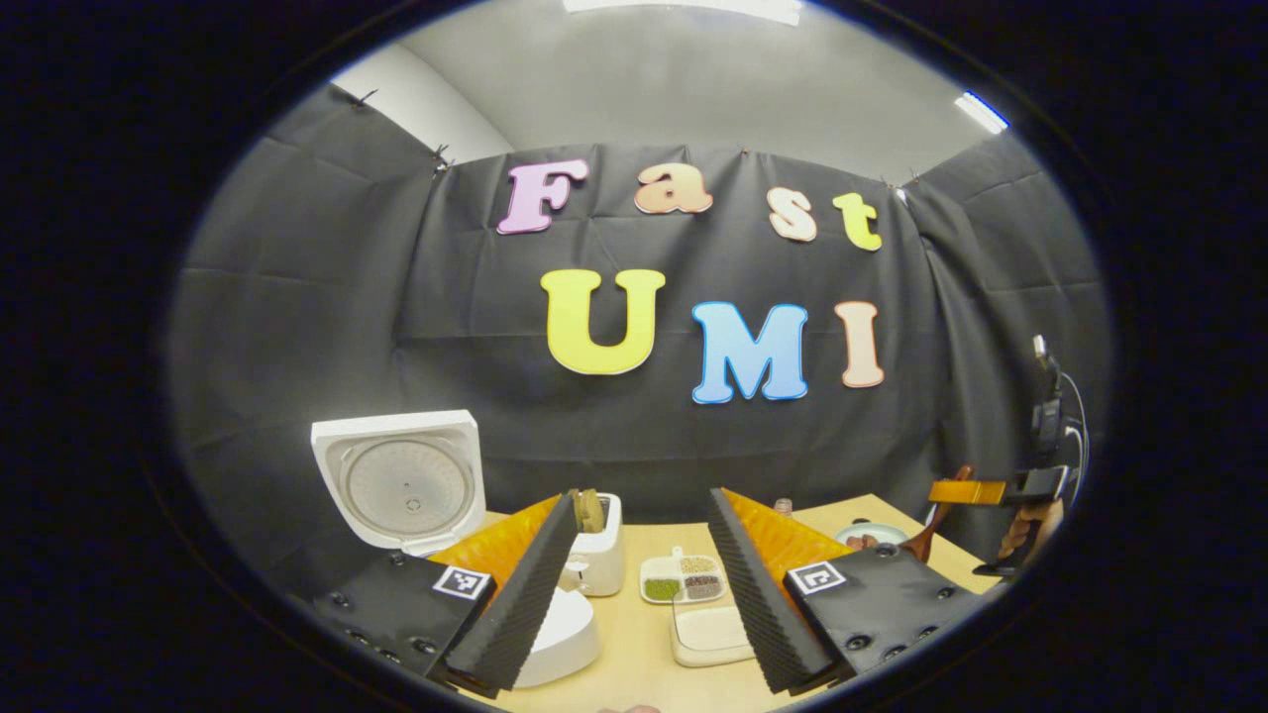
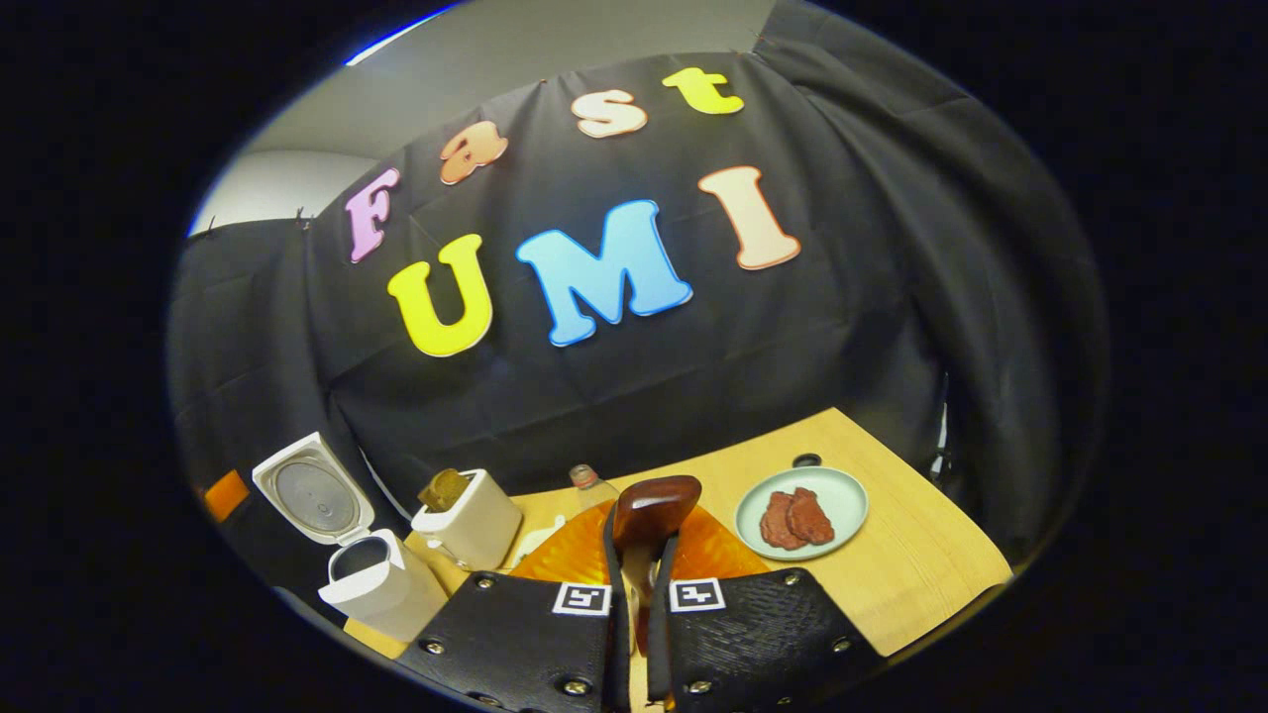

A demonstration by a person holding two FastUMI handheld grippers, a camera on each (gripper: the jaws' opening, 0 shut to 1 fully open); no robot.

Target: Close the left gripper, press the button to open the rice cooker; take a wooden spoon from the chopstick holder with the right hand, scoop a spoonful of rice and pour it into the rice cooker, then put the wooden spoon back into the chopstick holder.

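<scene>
While the left gripper hangs with fingers spread above the table, the right gripper clamps the wooden spoon by its handle, bowl raised. Beside the chopstick holder stands the rice cooker, lid up.

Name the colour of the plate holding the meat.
Pale green plate, clearest in the right gripper view.

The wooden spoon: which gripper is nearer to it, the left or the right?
Right. The right gripper is shut on the spoon, holding it upright. The left gripper is open, apart from it, near the rice cooker.
</scene>
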